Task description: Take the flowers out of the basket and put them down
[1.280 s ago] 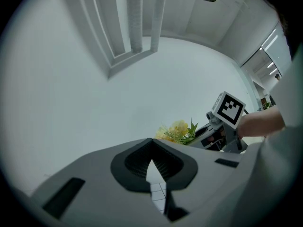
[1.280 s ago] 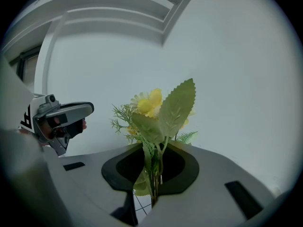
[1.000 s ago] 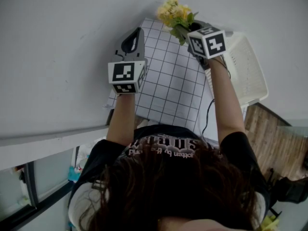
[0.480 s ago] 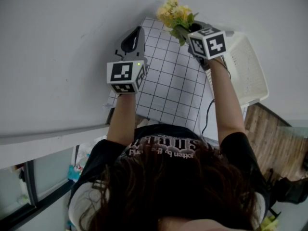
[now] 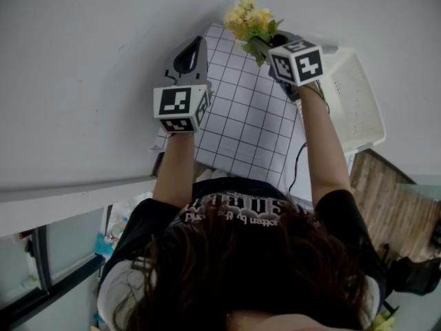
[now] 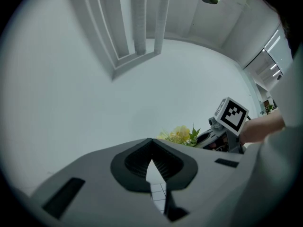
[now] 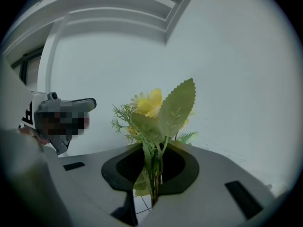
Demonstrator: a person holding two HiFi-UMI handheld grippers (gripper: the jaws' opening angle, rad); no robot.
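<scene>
A bunch of yellow flowers with green leaves stands up from my right gripper, which is shut on the stems. In the right gripper view the stems run between the two jaws and the blooms rise above them. The bunch hangs over the far edge of the gridded mat, left of the white basket. My left gripper is over the mat's left side, jaws together and holding nothing. The left gripper view shows the flowers and the right gripper off to its right.
The white table spreads around the mat. The basket sits at the table's right, by its edge, with wooden floor beyond. A cable hangs from the right gripper.
</scene>
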